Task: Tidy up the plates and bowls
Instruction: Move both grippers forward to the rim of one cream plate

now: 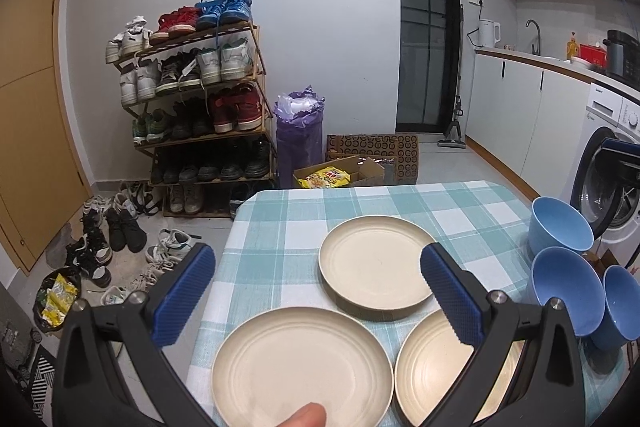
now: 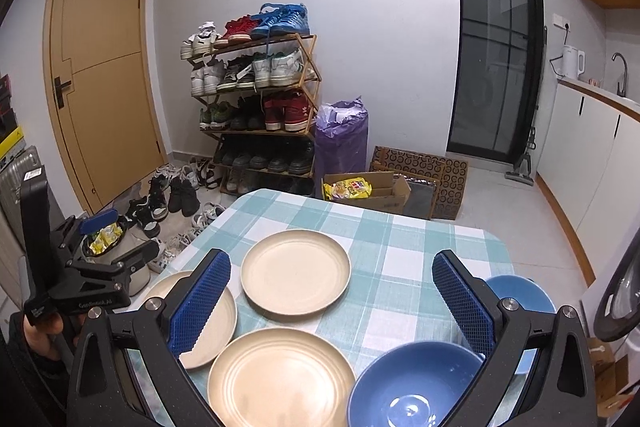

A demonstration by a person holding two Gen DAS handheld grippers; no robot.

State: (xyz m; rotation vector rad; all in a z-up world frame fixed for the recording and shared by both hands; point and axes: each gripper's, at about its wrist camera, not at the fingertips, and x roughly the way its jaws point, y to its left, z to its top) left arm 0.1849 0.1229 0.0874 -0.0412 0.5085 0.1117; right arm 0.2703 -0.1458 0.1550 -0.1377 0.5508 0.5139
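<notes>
Three cream plates lie on the checked tablecloth (image 1: 280, 219): a far plate (image 1: 376, 261), a near-left plate (image 1: 302, 363) and a near-right plate (image 1: 432, 367). Three blue bowls (image 1: 568, 291) cluster at the table's right edge. My left gripper (image 1: 316, 253) is open above the plates, holding nothing. In the right wrist view my right gripper (image 2: 332, 261) is open too, over the far plate (image 2: 296, 273), the near plate (image 2: 280, 379) and a blue bowl (image 2: 416, 387). Its left finger hides part of the left plate (image 2: 224, 311). The left gripper (image 2: 120, 235) shows off the table's left side.
A shoe rack (image 2: 260, 107), a purple bin (image 2: 340, 143) and cardboard boxes (image 2: 384, 191) stand on the floor beyond the table. Loose shoes (image 1: 120, 235) lie to the left. A washing machine (image 1: 612, 179) and a kitchen counter are on the right. A fingertip (image 1: 308, 415) shows at the bottom.
</notes>
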